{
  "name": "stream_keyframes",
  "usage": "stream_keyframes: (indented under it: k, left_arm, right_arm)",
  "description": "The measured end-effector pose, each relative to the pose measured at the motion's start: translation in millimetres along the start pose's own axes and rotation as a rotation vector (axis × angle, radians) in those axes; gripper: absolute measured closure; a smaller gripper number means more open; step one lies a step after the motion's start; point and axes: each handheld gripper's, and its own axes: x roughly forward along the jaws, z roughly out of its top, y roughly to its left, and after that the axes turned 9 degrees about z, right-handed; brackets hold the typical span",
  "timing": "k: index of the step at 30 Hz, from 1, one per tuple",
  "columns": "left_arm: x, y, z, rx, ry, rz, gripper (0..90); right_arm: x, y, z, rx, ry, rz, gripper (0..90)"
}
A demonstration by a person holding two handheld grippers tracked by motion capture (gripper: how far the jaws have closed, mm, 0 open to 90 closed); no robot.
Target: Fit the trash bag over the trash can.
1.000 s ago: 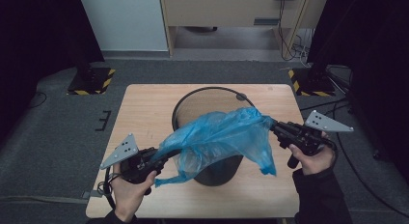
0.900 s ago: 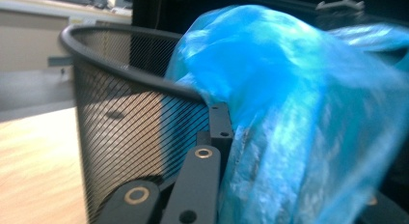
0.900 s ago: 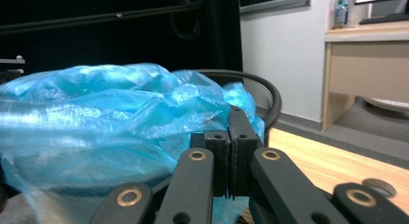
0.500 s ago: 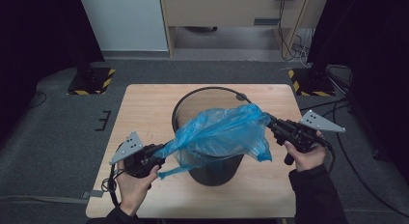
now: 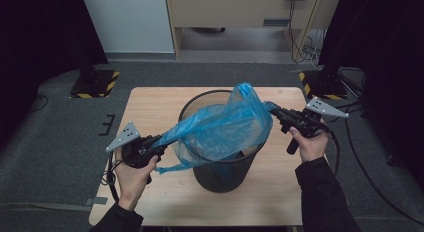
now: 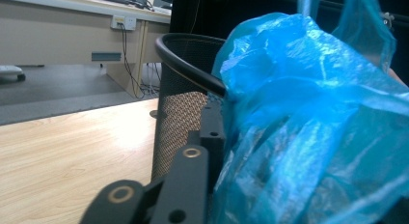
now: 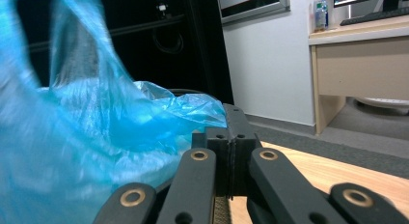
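A crumpled blue plastic bag (image 5: pixel 225 129) stretches across the mouth of a black mesh waste bin (image 5: pixel 220 174) that stands on the wooden table (image 5: pixel 150 107). My left gripper (image 5: pixel 161 141) holds the bag's left end, pulled taut, beside the bin's left wall. Its jaws have just been opening a little, with the film still between them. In the left gripper view the bag (image 6: pixel 313 127) covers one jaw, next to the bin (image 6: pixel 181 108). My right gripper (image 5: pixel 275 111) is shut on the bag's right edge at the bin's far right rim. In the right gripper view its jaws (image 7: pixel 231 137) meet on the film (image 7: pixel 96 137).
The bin takes up the table's middle, with bare wood to its left, right and front. A loose strip of bag hangs below the left gripper. Beyond the table are grey floor, a pale desk with cables, and dark stands with striped bases on both sides.
Both hands have moved away from the person, the right one also slightly leftward. The bag has been carried farther over the bin's mouth, and one fold now peaks above the far rim.
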Motion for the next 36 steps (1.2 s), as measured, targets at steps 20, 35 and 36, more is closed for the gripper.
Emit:
stream_keyframes:
  k: [20,35,36]
  left_arm:
    - [-11.4,-8.8,-5.8,-0.007,-0.021,-0.063,83.8]
    - [-16.8,-17.2,-6.1,-0.004,-0.067,-0.025,89.9]
    - [-16.9,-16.5,-6.6,-0.006,-0.065,-0.014,90.0]
  right_arm:
    - [-54.3,17.0,13.6,-0.013,-0.029,0.072,36.2]
    - [-72.3,33.5,7.7,-0.062,0.06,0.172,23.1]
    - [-74.6,33.5,6.9,-0.064,0.069,0.179,22.7]
